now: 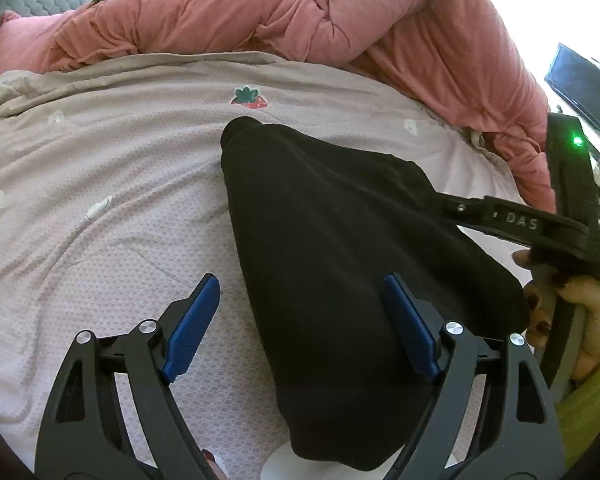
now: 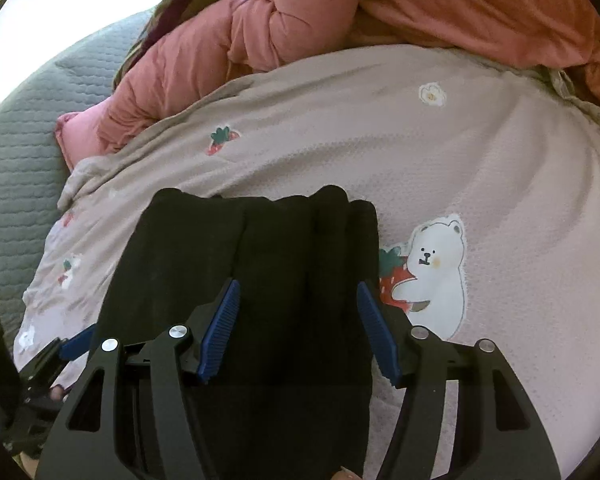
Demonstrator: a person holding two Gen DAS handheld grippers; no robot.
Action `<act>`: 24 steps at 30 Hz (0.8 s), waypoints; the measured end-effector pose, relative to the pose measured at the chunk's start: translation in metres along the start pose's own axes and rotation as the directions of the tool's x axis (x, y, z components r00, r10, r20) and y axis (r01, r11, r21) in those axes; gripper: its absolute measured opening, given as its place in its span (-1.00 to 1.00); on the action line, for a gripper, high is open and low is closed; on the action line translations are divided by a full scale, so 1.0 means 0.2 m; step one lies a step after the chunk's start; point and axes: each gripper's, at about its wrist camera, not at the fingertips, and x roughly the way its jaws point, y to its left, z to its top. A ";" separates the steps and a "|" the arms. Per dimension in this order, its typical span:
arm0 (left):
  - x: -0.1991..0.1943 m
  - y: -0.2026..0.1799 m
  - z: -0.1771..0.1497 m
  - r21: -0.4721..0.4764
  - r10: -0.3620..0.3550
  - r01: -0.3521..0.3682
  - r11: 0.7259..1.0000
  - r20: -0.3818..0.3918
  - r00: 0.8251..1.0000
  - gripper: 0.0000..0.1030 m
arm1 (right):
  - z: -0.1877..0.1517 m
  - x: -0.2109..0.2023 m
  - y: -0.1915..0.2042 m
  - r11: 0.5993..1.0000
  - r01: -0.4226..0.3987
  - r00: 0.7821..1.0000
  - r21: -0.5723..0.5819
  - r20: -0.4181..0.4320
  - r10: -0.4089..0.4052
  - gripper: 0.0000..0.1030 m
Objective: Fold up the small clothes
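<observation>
The black garment is lying on the pale printed blanket that is covering the bed, already doubled into a long, thick strip, with the embroidered strawberry just beyond its far end. It is looking soft, light and limp, a knit that will be sagging and bunching rather than holding a crease, so any lift is likely to be letting the layers slide apart. In my judgement the best hold is at an end corner, pinching all layers together near the folded edge, not the loose middle.

The left tool is hanging wide open above the near part of the garment, one blue pad over the blanket and the other over the cloth, gripping nothing. The right tool is standing about half open over the garment, pads clear of the cloth and holding nothing; in the left view its fingers are reaching toward the garment's right edge.

Relative to the garment, flat blanket is spreading freely to its left and toward the strawberry. The heaped pink duvet is crowding the far side well beyond it, and the bear print is sitting just beside its right edge, with open blanket past that.
</observation>
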 end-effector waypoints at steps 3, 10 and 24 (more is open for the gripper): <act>0.00 -0.01 0.00 0.002 0.001 -0.001 1.000 -0.001 1.000 0.48 | -0.01 0.01 0.04 0.999 0.007 1.000 -0.039 0.009 -0.007 -0.10; -0.01 -0.02 0.00 0.002 0.002 -0.002 1.000 -0.001 1.000 0.48 | -0.04 0.04 0.08 0.994 0.016 1.000 -0.112 0.013 -0.015 -0.57; -0.03 -0.08 -0.01 0.029 -0.038 0.038 0.999 -0.012 0.999 0.48 | -0.07 -0.14 0.01 0.979 0.140 0.984 -0.150 0.129 -0.121 -0.88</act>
